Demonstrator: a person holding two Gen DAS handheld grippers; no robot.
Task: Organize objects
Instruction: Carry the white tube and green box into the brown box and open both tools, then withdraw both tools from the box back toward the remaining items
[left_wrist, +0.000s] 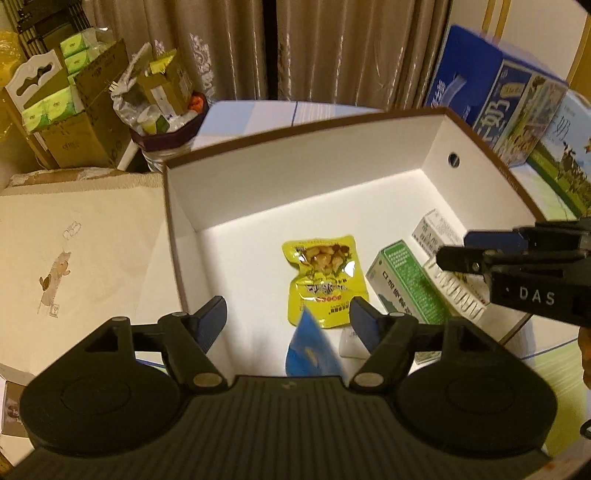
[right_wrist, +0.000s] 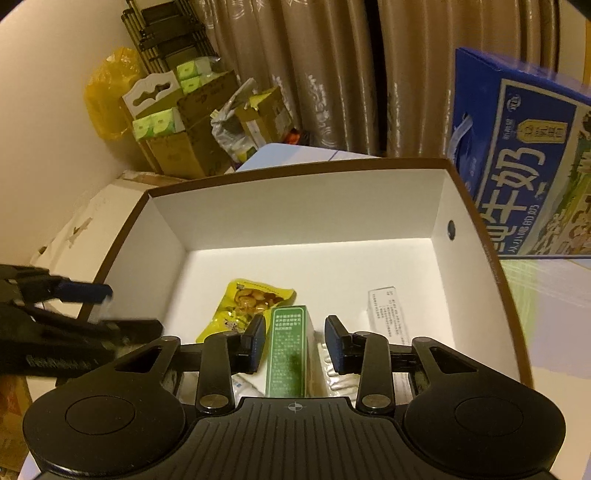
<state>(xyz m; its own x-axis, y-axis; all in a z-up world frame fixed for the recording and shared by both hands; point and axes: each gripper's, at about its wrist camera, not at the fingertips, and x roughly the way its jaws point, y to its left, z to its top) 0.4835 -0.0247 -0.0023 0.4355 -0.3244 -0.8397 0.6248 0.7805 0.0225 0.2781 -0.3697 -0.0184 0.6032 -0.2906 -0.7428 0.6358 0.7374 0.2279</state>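
Most of the sorting looks done, judging by how things lie. The open white box (left_wrist: 229, 206) with the brown rim already holds several items. Just ahead of the left tongs (left_wrist: 288, 321) lies a yellow snack pouch (left_wrist: 325, 280), flat on the box floor. A blue packet (left_wrist: 310, 350) sits directly between the left tongs' spread fingers, blurred and apparently touching neither pad, so it may be dropping or just released; I cannot tell which. The left tongs are wide open and hold nothing.

The right tongs (right_wrist: 295, 341) hang over the box's near-right part, jaws parted wider than the green-and-white medicine carton (right_wrist: 290, 350) that lies between and below them. Neither pad appears to touch it, so they seem empty. To the right of that carton are a foil blister strip (right_wrist: 327, 363) and a white printed box (right_wrist: 386, 310), also inside the container.

What is left cannot be judged fully: the counter near the tongs shows no loose small items. The blue milk cartons (right_wrist: 517, 158) stand beyond the box's right wall, outside it.
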